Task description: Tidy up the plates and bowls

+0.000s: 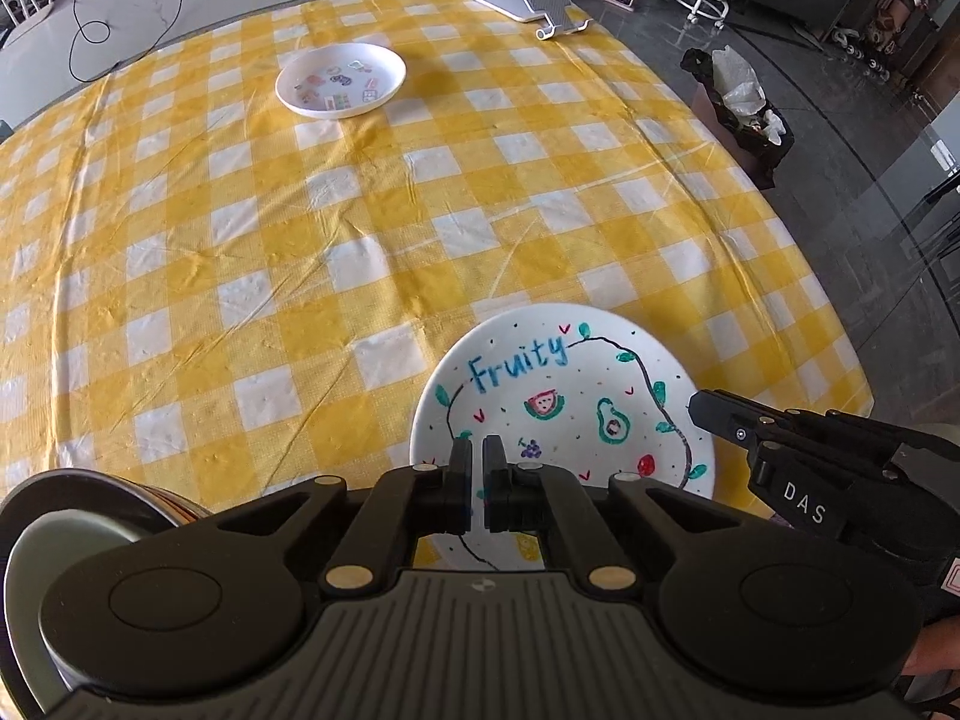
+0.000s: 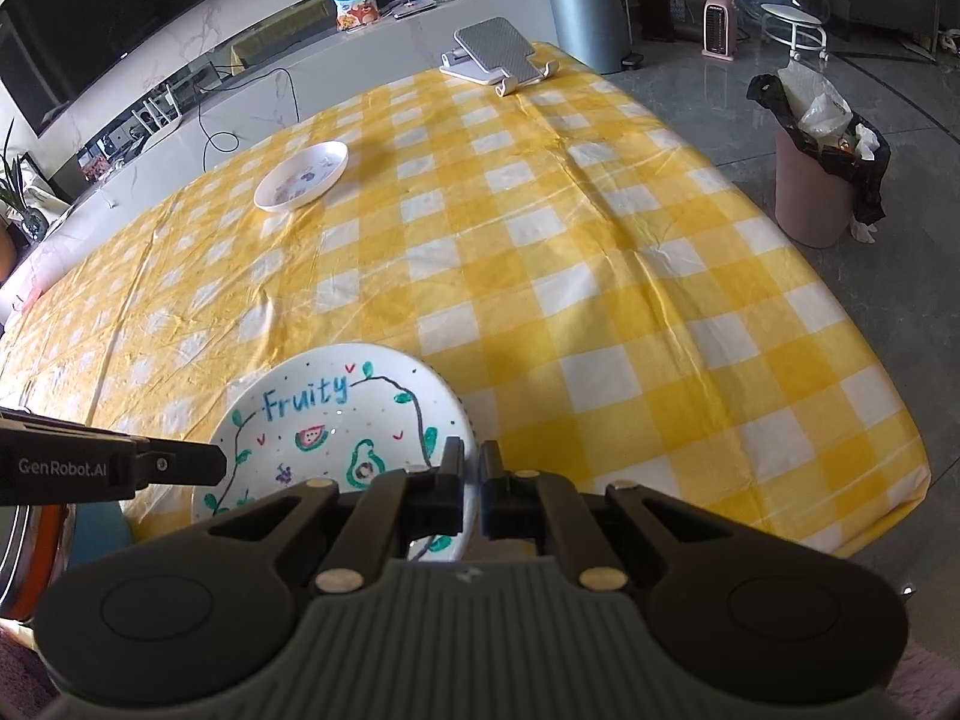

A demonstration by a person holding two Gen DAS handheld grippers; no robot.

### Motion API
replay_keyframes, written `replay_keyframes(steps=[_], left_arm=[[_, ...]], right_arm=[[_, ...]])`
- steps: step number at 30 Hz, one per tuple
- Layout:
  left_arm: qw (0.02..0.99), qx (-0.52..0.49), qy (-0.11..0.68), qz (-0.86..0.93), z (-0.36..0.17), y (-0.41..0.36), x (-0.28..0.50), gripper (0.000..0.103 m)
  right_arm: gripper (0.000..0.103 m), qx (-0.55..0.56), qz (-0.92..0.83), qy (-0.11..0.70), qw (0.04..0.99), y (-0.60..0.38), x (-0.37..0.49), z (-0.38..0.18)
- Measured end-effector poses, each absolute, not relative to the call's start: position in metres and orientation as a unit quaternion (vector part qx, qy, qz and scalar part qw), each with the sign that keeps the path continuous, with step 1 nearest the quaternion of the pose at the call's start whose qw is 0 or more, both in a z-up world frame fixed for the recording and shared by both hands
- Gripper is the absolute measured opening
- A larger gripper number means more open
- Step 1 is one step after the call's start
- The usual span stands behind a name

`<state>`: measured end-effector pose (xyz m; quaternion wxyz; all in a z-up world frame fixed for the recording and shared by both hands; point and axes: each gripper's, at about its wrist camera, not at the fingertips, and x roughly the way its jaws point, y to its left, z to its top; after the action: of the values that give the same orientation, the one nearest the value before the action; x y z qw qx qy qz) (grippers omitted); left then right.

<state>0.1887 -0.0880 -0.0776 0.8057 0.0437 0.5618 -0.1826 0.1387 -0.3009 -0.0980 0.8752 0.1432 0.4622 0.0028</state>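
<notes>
bench: covered by a yellow and white checked cloth [image 2: 600,276], creased, hanging over the near and right edges.
left tongs [image 1: 477,450]: clenched on the near left rim of the fruity plate [image 1: 558,396]; the fingers stand almost together with the rim between them.
right tongs [image 2: 471,456]: clenched on the same plate's right rim [image 2: 336,414].
fruity plate: white, painted with the word "fruity", a watermelon slice, an avocado and a vine; it sits at the near edge of the bench, between the two tongs.
metal bowl [image 1: 78,534]: at the near left, partly hidden by the left tongs; contents cannot be told.
far plate [image 1: 341,79]: white, with small coloured pictures inside, well apart from the fruity plate.
stand [image 2: 498,57]: grey and white, at the far edge.
room: grey tiled floor, a pink bin [image 2: 822,180] lined with a black bag and stuffed with white rubbish, a grey lidded bin [image 2: 585,6] beyond.
</notes>
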Motion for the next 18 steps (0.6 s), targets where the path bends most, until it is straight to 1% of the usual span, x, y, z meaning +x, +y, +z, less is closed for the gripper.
replay_keyframes(steps=[3,6,7,8,13,15,16,18], left_arm=[[0.810,0.048,0.556,-0.180,-0.074,-0.085,0.188,0.006],[0.811,0.050,0.555,-0.178,-0.073,-0.081,0.187,0.007],[0.811,0.050,0.555,-0.178,-0.073,-0.080,0.187,0.008],[0.811,0.050,0.555,-0.178,-0.072,-0.079,0.186,0.011],[0.811,0.050,0.554,-0.181,-0.071,-0.077,0.183,0.015],[0.811,0.049,0.553,-0.183,-0.070,-0.077,0.184,0.020],[0.811,0.050,0.553,-0.183,-0.070,-0.076,0.184,0.021],[0.811,0.052,0.553,-0.185,-0.068,-0.076,0.186,0.026]], right_arm=[[0.003,0.135,0.002,0.461,0.877,-0.299,0.139,-0.098],[0.004,0.129,0.000,0.459,0.879,-0.297,0.138,-0.098],[0.004,0.128,-0.001,0.458,0.880,-0.297,0.138,-0.098],[0.007,0.128,-0.001,0.457,0.880,-0.297,0.137,-0.097],[0.009,0.123,-0.002,0.442,0.889,-0.295,0.134,-0.093],[0.010,0.125,0.001,0.438,0.890,-0.295,0.134,-0.092],[0.011,0.127,0.003,0.436,0.891,-0.295,0.134,-0.092],[0.018,0.135,0.010,0.429,0.893,-0.296,0.136,-0.091]])
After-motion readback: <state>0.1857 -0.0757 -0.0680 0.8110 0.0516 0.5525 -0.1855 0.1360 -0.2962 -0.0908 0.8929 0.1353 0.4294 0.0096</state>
